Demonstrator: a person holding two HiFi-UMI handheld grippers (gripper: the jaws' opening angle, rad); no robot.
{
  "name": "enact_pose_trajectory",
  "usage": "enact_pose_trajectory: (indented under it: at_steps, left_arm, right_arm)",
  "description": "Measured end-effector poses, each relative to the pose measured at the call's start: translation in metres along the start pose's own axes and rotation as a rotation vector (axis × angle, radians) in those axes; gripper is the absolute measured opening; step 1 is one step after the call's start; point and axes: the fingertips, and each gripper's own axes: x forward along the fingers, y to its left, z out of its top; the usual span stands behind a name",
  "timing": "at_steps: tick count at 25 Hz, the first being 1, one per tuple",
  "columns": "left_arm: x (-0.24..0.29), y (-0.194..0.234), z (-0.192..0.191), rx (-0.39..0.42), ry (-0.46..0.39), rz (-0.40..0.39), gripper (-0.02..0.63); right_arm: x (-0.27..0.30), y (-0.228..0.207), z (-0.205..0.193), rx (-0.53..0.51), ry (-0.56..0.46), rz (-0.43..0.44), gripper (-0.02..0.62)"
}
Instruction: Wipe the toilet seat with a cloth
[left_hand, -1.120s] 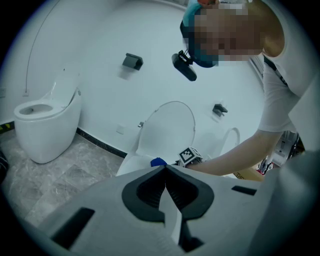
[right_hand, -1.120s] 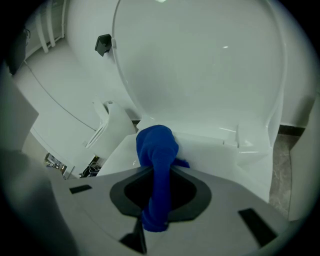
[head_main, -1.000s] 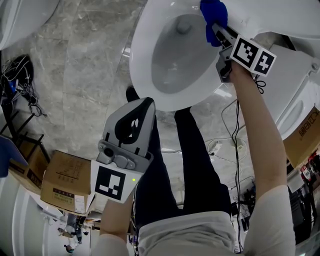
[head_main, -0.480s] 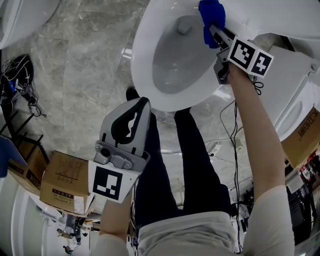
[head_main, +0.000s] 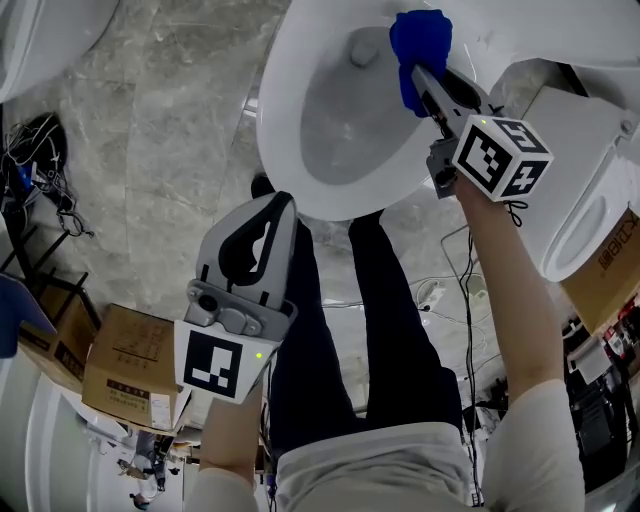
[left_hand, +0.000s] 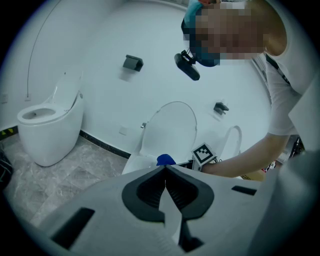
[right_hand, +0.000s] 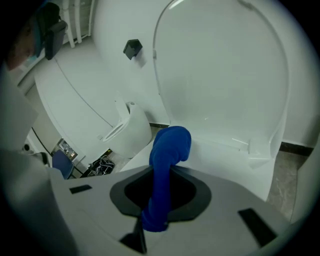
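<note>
Bunched blue cloth (head_main: 420, 36), clenched in the right gripper (head_main: 428, 84), lies at rear rim of white oval toilet seat (head_main: 282, 140); left gripper (head_main: 272, 212) closed, empty, well away

The toilet (head_main: 285, 130) is viewed from steeply above by the head view. It is faced from well back by the left gripper view and from close by the right gripper view — its raised lid (left_hand: 170, 127) is shared by both.
</note>
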Motion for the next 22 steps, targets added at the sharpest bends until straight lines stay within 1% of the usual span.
enact_pose_trajectory:
  at_steps: [4, 7, 11, 16, 19, 22]
  left_arm:
    - [0.0, -0.003, -0.002, -0.008, 0.005, -0.005, 0.008]
    - [-0.001, -0.005, -0.006, -0.005, 0.018, -0.011, 0.008]
    - [-0.001, -0.007, -0.006, -0.002, 0.019, -0.013, 0.008]
    - [0.0, -0.01, -0.004, -0.001, 0.02, -0.014, 0.008]
    - [-0.001, -0.012, -0.001, 0.008, 0.017, -0.017, 0.008]
    - [-0.005, -0.016, 0.005, 0.012, 0.013, -0.016, 0.008]
  right_arm:
    - [-0.03, 0.018, -0.008, -0.068, -0.02, 0.029, 0.048]
    - [-0.053, 0.03, -0.016, -0.108, -0.03, 0.035, 0.048]
    - [-0.078, 0.044, -0.026, -0.099, -0.046, 0.032, 0.048]
    - [-0.099, 0.061, -0.032, -0.145, -0.073, 0.032, 0.048]
    - [-0.107, 0.068, -0.031, -0.166, -0.09, 0.028, 0.048]
    - [-0.119, 0.078, -0.026, -0.161, -0.113, 0.031, 0.048]
